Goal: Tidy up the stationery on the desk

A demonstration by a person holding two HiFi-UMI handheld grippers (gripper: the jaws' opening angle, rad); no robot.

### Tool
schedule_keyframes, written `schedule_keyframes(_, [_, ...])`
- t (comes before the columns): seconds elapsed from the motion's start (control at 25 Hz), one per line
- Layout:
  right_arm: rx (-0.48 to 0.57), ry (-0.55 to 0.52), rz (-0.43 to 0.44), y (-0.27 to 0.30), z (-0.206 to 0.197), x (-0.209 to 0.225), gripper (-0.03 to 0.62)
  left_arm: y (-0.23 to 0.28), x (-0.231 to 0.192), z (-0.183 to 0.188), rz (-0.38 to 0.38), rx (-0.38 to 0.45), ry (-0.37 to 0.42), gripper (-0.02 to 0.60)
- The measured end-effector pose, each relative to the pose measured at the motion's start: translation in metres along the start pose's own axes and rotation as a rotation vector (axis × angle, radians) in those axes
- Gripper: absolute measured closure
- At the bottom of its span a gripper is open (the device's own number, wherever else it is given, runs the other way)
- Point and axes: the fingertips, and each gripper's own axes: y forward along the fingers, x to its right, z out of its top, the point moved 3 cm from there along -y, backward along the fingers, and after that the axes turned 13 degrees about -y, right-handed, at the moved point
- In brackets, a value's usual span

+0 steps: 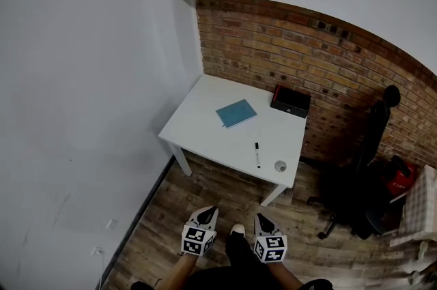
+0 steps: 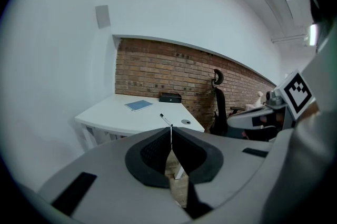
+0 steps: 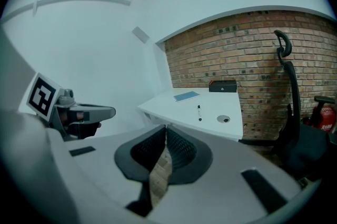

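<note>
Behind the white table (image 1: 205, 119) runs a brick wall (image 1: 287, 43), and the table is pushed into the corner. On the table lie a blue notebook (image 1: 236, 113), a black marker pen (image 1: 257, 154) and a small round grey thing (image 1: 280, 166) near the front edge. A black box (image 1: 290, 101) stands at the back by the bricks. I think it is the place for the small things.

The left gripper (image 1: 208, 213) and the right gripper (image 1: 264, 219) sit side by side, well away from the table, so nothing is in reach. On each one the fingers (image 2: 157, 153) are pressed together with nothing between them.

Only the head view shows the whole table from above. The right gripper view shows a black office chair (image 3: 287, 86) and something red (image 3: 326, 115) beside it. The left gripper view catches the right gripper from the side.
</note>
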Motion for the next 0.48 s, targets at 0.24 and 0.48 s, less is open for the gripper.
schedule_keyframes(0.24, [0.003, 0.014, 0.022, 0.063, 0.034, 0.032, 0.571, 0.060, -0.023, 0.042, 0.011, -0.013, 0.012, 0.565])
schedule_keyframes(0.48, [0.019, 0.002, 0.046, 0.126, 0.070, 0.068, 0.571, 0.117, -0.045, 0.084, 0.024, -0.002, 0.013, 0.565])
